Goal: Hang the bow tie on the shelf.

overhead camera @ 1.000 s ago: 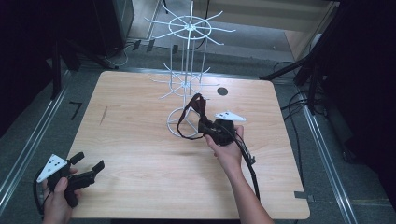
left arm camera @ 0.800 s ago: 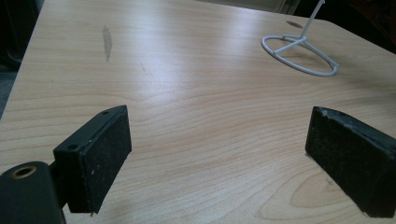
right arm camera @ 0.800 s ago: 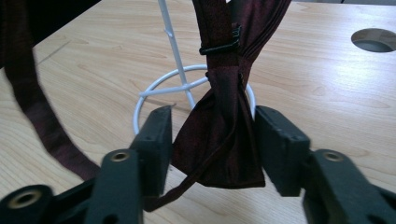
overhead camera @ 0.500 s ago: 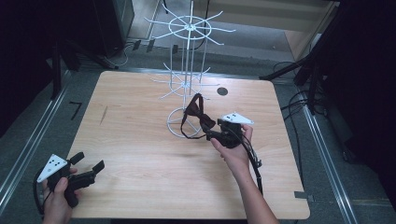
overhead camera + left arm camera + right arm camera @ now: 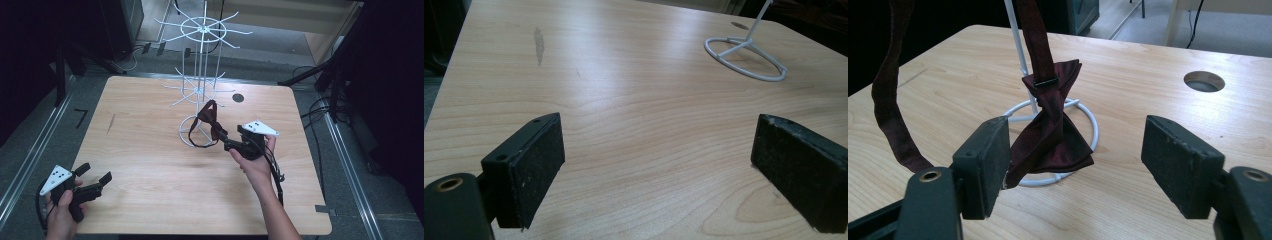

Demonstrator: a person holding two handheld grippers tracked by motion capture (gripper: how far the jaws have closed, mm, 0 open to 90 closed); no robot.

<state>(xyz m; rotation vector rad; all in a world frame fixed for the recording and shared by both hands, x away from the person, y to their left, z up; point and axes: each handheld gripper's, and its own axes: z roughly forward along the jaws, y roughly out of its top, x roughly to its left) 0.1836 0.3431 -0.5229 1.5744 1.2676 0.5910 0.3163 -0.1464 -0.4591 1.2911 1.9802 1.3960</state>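
A dark red bow tie (image 5: 210, 121) hangs by its strap at the white wire rack (image 5: 202, 60), above the rack's base ring (image 5: 186, 137). My right gripper (image 5: 226, 143) is open just to its right. In the right gripper view the bow tie (image 5: 1050, 135) leans against my left pad (image 5: 993, 160), while the other pad (image 5: 1178, 160) stands well clear. The strap (image 5: 890, 100) loops down on the left. My left gripper (image 5: 95, 172) is open near the table's front left corner, with bare wood between its pads (image 5: 536, 165).
The rack's base ring (image 5: 744, 60) lies far ahead of the left gripper. A round cable hole (image 5: 238, 98) sits in the table behind the rack. Dark stands and cables (image 5: 325, 105) crowd the floor at the right.
My right hand has drifted slightly to the right, with the bow tie still at its jaws. The left gripper has stayed put.
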